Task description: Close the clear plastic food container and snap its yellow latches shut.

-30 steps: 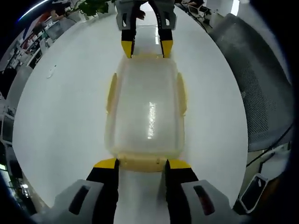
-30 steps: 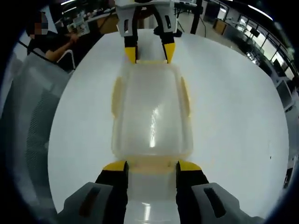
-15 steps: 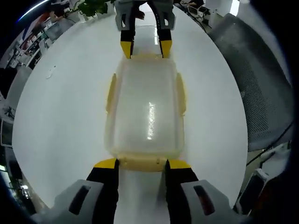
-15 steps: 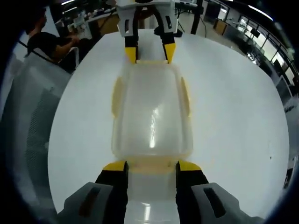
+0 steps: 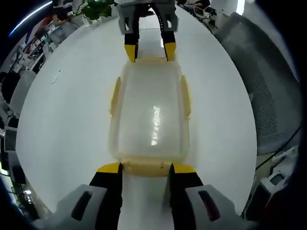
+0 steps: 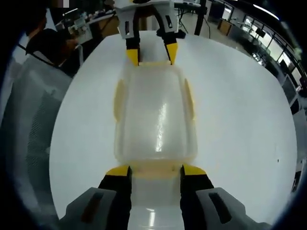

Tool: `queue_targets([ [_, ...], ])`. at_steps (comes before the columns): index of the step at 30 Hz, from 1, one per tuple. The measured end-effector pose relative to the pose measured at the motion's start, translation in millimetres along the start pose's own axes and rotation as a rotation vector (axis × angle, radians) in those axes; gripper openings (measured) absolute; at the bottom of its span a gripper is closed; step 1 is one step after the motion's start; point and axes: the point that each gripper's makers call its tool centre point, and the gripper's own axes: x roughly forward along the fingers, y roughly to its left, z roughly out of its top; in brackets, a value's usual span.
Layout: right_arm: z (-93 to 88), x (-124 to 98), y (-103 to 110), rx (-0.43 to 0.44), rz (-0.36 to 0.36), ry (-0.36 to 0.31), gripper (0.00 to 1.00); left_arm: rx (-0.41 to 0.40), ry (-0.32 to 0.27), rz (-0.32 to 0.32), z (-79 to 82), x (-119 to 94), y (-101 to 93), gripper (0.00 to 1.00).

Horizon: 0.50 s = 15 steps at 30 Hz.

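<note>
Clear, frosted rectangular plastic food container (image 5: 150,118) with rounded corners, lid on, resting on smooth white round counter (image 5: 62,120). Yellow latches (image 5: 146,167) at both short ends, each framed by left tongs (image 5: 146,168) and right tongs (image 6: 156,170), black with yellow tips, set apart.

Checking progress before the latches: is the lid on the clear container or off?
On. The lid sits flat over the container, covering its whole top; whether the yellow latches are snapped, cannot tell.

Clear lidded container (image 5: 150,115) with yellow latches (image 5: 114,96) lies flat.
</note>
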Motion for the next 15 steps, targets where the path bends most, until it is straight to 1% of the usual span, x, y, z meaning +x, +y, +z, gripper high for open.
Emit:
queue_targets([
  [1, 0.6, -0.5, -0.2, -0.007, -0.007, -0.001, 0.38, 0.003, -0.002, 0.004, 0.4, -0.9, -1.3, 0.37],
  [6, 5.0, -1.4, 7.2, -0.01, 0.003, -0.02, 0.38, 0.008, 0.009, 0.003, -2.7, -4.7, -7.3, 0.37],
  [9, 6.4, -3.5, 7.5, -0.016, -0.003, -0.02, 0.38, 0.007, 0.004, 0.008, -1.6, -9.1, -6.3, 0.37],
  [14, 8.5, -13.7, 7.6, -0.029, -0.008, -0.026, 0.38, 0.002, -0.001, 0.006, 1.8, -15.6, -7.4, 0.37],
  [15, 8.5, -16.0, 7.1, -0.03, -0.01, -0.027, 0.38, 0.0, -0.01, 0.007, 3.4, -18.7, -7.1, 0.37],
])
